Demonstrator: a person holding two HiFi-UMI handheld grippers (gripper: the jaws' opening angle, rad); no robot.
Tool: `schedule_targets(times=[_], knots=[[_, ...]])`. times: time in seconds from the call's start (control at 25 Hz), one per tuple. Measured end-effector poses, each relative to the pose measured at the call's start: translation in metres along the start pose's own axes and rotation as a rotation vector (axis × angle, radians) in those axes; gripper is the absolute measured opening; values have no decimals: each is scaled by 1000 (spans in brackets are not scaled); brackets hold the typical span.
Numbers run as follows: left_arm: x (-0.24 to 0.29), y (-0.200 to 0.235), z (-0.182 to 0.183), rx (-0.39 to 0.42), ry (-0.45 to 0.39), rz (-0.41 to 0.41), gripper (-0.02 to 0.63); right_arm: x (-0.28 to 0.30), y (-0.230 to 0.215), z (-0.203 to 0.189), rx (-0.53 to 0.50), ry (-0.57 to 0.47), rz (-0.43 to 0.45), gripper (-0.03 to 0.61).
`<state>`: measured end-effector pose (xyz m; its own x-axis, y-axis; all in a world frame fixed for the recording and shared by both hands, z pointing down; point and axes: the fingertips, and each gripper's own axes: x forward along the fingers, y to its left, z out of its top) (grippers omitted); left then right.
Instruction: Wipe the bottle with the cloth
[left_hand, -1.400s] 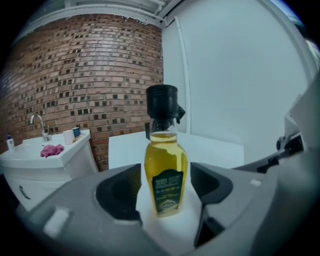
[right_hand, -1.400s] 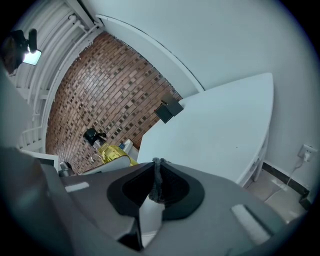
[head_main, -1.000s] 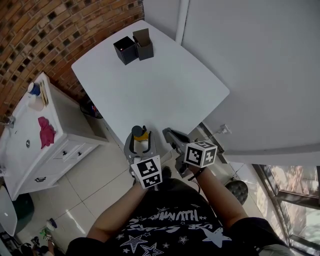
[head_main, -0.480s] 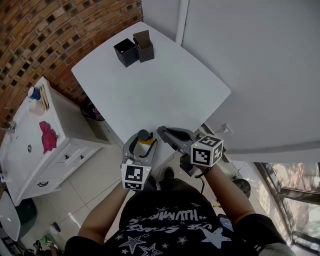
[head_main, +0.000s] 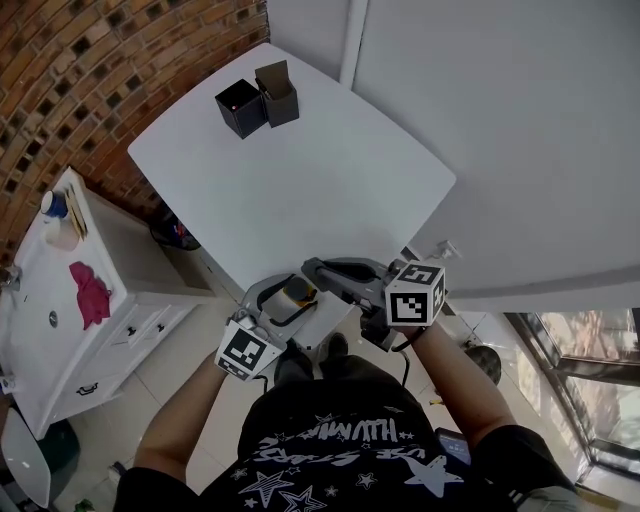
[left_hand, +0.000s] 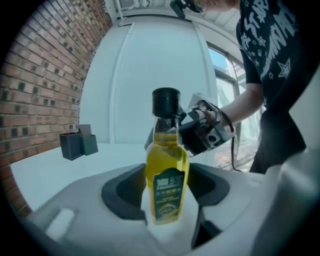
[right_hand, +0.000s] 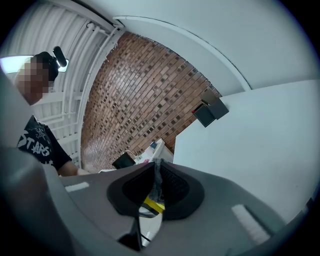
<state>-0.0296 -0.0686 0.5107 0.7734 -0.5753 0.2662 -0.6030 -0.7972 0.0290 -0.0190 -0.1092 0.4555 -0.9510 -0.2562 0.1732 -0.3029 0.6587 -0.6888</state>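
Holding a bottle (left_hand: 167, 185) of yellow oil with a black cap, the left claw (head_main: 283, 300) has its two jaws far apart and pressed on the bottle's sides. The bottle is up in the air, just past the near edge of the white table (head_main: 300, 170). The right claw (head_main: 318, 272) has its jaws almost together, pinched on a thin grey cloth (right_hand: 157, 175) that sticks up between them. Its tip is just beside the top of the bottle, but I cannot tell if the cloth touches the bottle. On the table, two dark boxes (head_main: 257, 98) stand side by side at the far left corner, well apart from the claws. A brick wall (head_main: 80, 80) runs along the left side and a plain white wall (head_main: 520, 130) is on the right. A white cabinet (head_main: 120, 300) stands to the left of the table, with a pink thing (head_main: 90, 295) lying on top of it. Pale floor tiles (head_main: 170, 370) show between the cabinet and the person. A window (head_main: 590, 390) is at the near right.
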Motion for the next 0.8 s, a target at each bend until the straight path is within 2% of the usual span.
schedule_targets(times=[0.16, 0.28, 0.4, 0.48, 0.68, 0.8], knots=[[2, -5, 1, 38, 8, -131, 250, 3, 2, -2, 33, -22, -26, 37], [2, -7, 2, 56, 7, -176, 252, 1, -1, -4, 54, -51, -51, 37], [4, -6, 1, 51, 12, -166, 255, 0, -4, -4, 66, -72, -77, 37], [5, -3, -1, 47, 25, -141, 281, -1, -5, -4, 72, -80, -94, 37], [-4, -1, -4, 78, 56, -117, 301, -4, -7, -6, 70, -91, -117, 37], [-17, 2, -4, 55, 58, -61, 301, -4, -7, -8, 76, -97, -107, 37]])
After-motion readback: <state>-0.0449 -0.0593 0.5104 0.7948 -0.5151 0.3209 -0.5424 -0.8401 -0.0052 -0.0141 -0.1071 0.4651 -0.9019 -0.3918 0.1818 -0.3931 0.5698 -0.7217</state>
